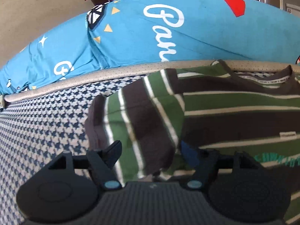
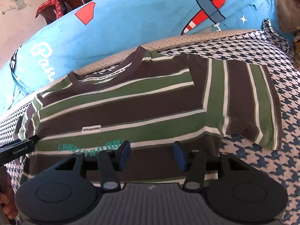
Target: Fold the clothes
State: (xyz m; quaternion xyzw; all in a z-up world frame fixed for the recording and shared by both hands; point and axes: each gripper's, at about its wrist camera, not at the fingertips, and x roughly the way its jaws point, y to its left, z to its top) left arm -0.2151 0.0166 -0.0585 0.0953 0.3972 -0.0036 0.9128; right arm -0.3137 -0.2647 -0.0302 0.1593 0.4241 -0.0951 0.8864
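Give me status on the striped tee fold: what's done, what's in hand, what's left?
Done: the striped T-shirt lies flat on the houndstooth cover, its sleeve on the right-wrist view's right side folded over the body. In hand: the other sleeve sits between the left hand-held gripper's open jaws, not pinched. The right hand-held gripper hovers open above the lower chest. Left: settle that sleeve, then fold the body.

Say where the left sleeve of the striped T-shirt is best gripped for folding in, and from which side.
Judging from both views, grip the left sleeve at its dark cuff edge, coming from the outer side over the houndstooth cover. That edge lies free and slightly raised beside the striped T-shirt body, so one finger of the left claw could probably slip under it.
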